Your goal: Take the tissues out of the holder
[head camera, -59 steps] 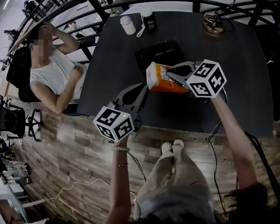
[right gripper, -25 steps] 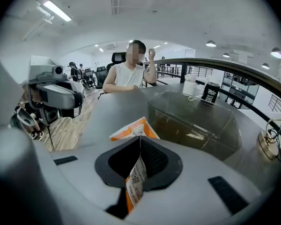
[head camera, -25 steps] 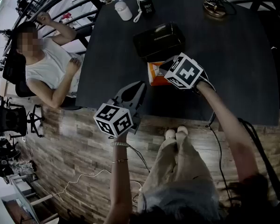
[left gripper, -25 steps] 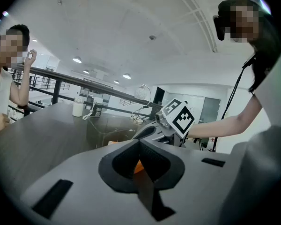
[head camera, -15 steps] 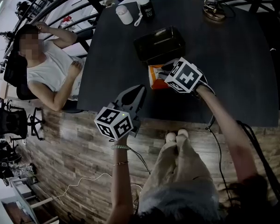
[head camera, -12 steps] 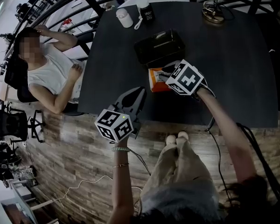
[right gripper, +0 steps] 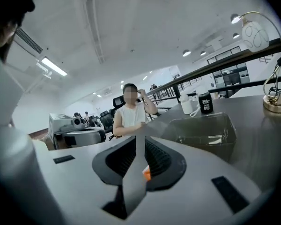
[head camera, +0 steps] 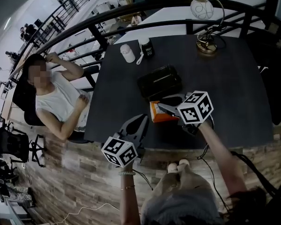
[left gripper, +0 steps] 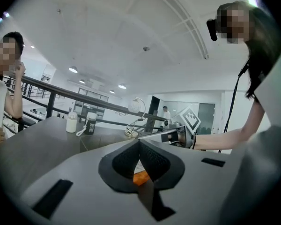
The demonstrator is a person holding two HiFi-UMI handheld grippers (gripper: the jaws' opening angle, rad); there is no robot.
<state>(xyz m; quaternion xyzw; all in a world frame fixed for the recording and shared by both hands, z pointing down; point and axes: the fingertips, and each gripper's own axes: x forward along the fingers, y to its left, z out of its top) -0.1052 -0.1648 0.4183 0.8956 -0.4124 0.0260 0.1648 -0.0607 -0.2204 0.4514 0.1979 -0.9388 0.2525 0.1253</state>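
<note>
dark table [head camera: 234, 78]: tissue pack [head camera: 155, 114] lies outside holder [head camera: 159, 81], task seemingly done; right gripper [head camera: 165, 108] jaws apart, empty, just narrowing; left gripper [head camera: 141, 121] closed.

The dark table [head camera: 234, 78] bears a black holder [head camera: 159, 81] near its middle. An orange tissue pack [head camera: 160, 112] lies just beside the holder on its near side. Beyond the holder to the far left stand a white container [head camera: 127, 53] and a dark cup [head camera: 147, 47]; to its far right stands a brass-based lamp [head camera: 207, 45].
</note>
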